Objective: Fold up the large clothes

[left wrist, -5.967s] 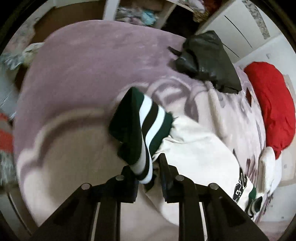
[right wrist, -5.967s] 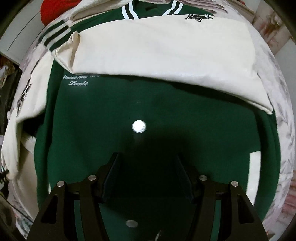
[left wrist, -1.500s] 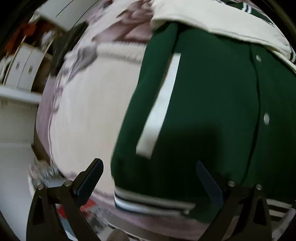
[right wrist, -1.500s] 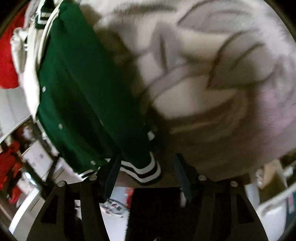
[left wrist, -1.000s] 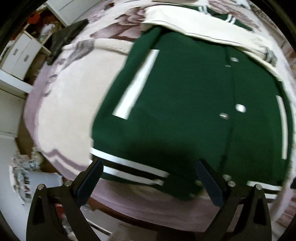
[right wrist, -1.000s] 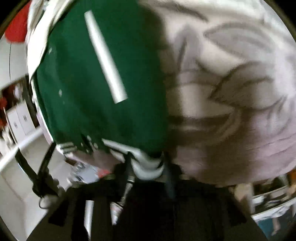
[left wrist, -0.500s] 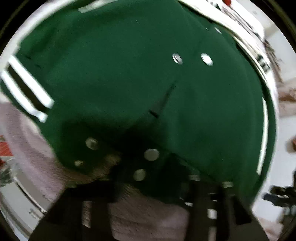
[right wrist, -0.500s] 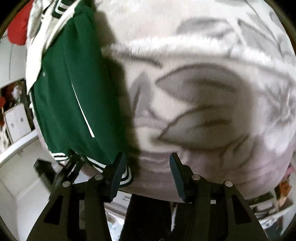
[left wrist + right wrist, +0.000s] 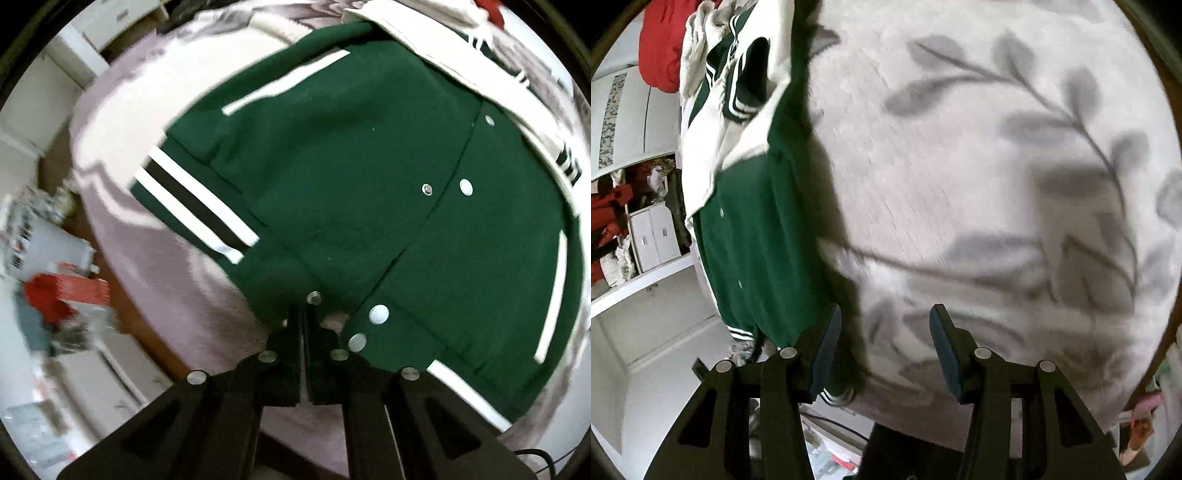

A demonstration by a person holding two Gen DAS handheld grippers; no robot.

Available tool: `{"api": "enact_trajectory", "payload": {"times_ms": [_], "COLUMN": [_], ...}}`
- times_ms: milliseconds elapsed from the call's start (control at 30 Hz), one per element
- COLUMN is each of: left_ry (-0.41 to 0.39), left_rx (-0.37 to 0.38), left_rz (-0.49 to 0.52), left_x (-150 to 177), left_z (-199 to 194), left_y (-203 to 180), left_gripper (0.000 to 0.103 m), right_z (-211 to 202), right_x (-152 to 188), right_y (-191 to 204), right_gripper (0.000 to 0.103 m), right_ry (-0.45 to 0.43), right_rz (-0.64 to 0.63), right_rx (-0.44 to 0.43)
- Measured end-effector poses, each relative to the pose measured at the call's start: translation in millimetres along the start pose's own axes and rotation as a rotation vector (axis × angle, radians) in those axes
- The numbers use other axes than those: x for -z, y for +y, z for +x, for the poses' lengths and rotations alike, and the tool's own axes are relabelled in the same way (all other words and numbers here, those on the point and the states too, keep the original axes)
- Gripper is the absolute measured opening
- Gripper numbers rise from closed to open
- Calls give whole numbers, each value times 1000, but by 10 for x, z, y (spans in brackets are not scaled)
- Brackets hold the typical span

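The right gripper (image 9: 882,339) hung with its jaws apart over a pale blanket (image 9: 979,166) printed with grey leaves, holding nothing. Its left finger (image 9: 825,339) stood just beside the edge of a green jacket (image 9: 757,236), which lay along the blanket's left side with cream sleeves (image 9: 713,136) folded over it. Beyond the jacket lay a red cushion (image 9: 659,40), and white cabinets (image 9: 653,236) stood further left.

I see a bed blanket (image 9: 979,184), pale pink-grey with a grey leaf print. Red bedding (image 9: 659,48) bunched at the far end. White cabinet (image 9: 653,236) with two doors off to the side, clutter around it, red clothes (image 9: 605,214) hanging nearby. Left view: blurry red box (image 9: 70,291) on the floor.
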State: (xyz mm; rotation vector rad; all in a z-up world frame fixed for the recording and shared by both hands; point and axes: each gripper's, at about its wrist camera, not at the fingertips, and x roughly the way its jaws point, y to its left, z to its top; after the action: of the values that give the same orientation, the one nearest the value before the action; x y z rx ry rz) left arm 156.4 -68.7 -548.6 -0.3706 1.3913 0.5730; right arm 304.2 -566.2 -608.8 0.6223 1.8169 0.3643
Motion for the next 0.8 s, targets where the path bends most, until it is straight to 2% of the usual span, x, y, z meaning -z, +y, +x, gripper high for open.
{"api": "enact_trajectory", "payload": {"times_ms": [67,100,133,200,267,333,400,467,567,633,700,800], "left_ry": [-22,-33,-52,-108,-100,-72,-61,-80,-90,-90,-80,-60], "left_rx": [-25,-44,-60,-101,-148,-160,-148,-114,-89,-88,-96,-98], "left_rz": [16,25,34,63,85,84,66,36,24,24,25,21], "left_x": [-41,-73,-112,-151,-245,-302,-327,-301,-288,-284,-306,-382], "left_z": [-71,-75,-75,-5,234,535,720,753,750,745,738,747], "left_y": [-127,-177,-193,-245,-330,-388,-347,-266,-217,-201,-184,-225], "left_gripper": [35,76,100,100,100,100,103,103,103,103,103,103], "right_z": [-74,-144,-228,-357,-433,-454,-363,-219,2,102,256,632], "right_x": [-206,-330,-481,-829,-1314,-1827,-2302,-2671,-2996,-3122,-3229,-3360], "right_y": [66,92,114,160,170,105,-23,-149,-86,57,233,522], "right_gripper": [52,53,57,62,62,62,62,62,62,62,62,60], "right_ry": [-15,-29,-46,-81,-108,-147,-166,-185,-188,-179,-150,-64], "right_rz": [4,11,19,46,62,96,172,252,279,266,261,301], "right_rx": [-39,-71,-106,-174,-264,-338,-429,-470,-497,-558,-631,-659]}}
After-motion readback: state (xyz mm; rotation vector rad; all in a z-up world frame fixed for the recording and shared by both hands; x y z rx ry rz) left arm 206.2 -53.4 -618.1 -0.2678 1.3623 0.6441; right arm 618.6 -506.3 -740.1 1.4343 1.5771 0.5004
